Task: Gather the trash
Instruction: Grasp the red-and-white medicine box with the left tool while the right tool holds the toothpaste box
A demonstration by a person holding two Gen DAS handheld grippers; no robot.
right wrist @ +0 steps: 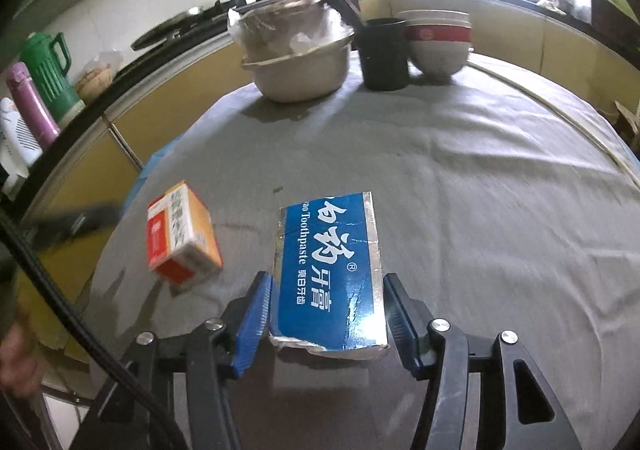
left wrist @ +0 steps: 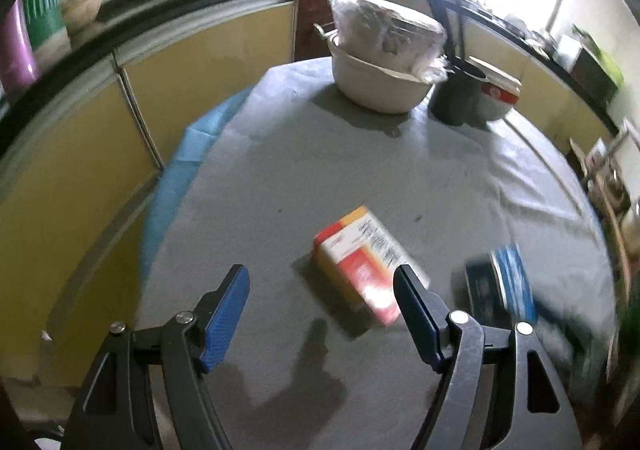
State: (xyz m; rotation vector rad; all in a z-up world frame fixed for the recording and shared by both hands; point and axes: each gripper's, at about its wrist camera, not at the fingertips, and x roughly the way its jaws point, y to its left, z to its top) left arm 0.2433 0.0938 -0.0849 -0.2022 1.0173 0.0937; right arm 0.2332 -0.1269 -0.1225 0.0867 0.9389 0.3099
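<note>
The grey-clothed table [right wrist: 460, 169] carries a blue toothpaste box [right wrist: 332, 274] and, left of it, an orange carton [right wrist: 182, 234]. The right gripper [right wrist: 326, 314] brackets the toothpaste box; contact cannot be determined. The left gripper [left wrist: 322, 310] stands wide, empty, beside the carton.

Wide bare stretch of grey cloth [right wrist: 460, 177] across table middle and right side: open passage. Far edge crowded: pot [right wrist: 298, 65] with plastic-wrapped contents, black cup [right wrist: 384, 55] just beside, stacked bowls [right wrist: 438, 41] next to cup, all close together. Near side: orange box [right wrist: 182, 234] left, blue toothpaste box [right wrist: 332, 274] centre, clear gap of cloth between. Toothpaste box sits between right gripper [right wrist: 328, 300] fingers. Left gripper [left wrist: 322, 302] spread wide over bare cloth, orange box just ahead. Yellow cabinets [left wrist: 80, 177] close along table's left edge.
</note>
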